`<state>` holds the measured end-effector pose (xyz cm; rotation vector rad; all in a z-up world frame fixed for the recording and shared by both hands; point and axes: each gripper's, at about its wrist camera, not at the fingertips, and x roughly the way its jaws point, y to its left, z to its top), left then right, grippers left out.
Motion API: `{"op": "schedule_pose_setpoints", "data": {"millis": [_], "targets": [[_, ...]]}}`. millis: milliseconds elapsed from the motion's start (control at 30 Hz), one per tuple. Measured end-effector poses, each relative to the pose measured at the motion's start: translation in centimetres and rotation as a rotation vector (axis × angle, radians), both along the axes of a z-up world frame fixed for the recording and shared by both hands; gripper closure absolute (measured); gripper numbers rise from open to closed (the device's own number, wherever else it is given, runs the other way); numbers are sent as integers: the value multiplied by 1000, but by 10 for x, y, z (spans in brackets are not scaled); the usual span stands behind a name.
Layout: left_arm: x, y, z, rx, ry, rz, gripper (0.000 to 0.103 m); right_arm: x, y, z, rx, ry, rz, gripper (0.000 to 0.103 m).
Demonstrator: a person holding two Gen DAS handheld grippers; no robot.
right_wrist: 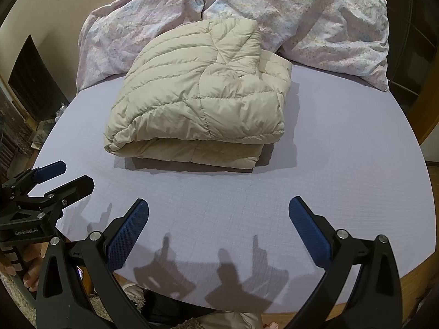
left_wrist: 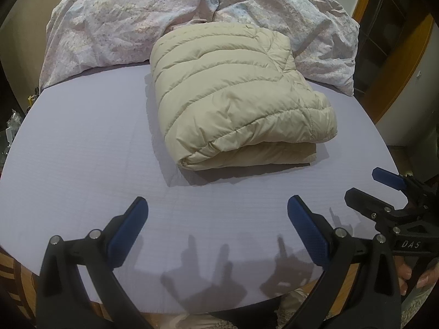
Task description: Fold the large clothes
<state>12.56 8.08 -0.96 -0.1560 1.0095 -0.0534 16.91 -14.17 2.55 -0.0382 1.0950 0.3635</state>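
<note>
1. Beige and puffy, the jacket (left_wrist: 236,98) lies folded up into a thick bundle on the purple sheet (left_wrist: 82,164); it sits in the middle of the bed, and its far end is right up against the flowery blanket (left_wrist: 123,19); the blanket is bunched up at the back.
2. Left gripper (left_wrist: 218,213) hangs over the near part of the sheet; its jaws are wide apart and hold nothing; its blue pads (left_wrist: 131,224) are well apart from the jacket.
3. Right gripper (right_wrist: 218,213) is beside the left one, also over the near part of the sheet; its jaws are wide apart too, with nothing in them.
4. Each camera sees the other gripper at the side, with a few fingers (left_wrist: 406,271) of a hand wrapped around its handle.
5. Dark shadows (right_wrist: 214,279) of both grippers fall on the sheet near the front edge.
6. Brown wood (left_wrist: 389,63) shows on the far right of the bed.
</note>
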Motion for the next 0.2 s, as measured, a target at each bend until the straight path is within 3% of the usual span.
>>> {"op": "schedule_pose_setpoints", "data": {"millis": [200], "targets": [[2, 2, -1, -6, 5, 0, 3, 0, -1, 0, 1, 0, 0, 1]]}}
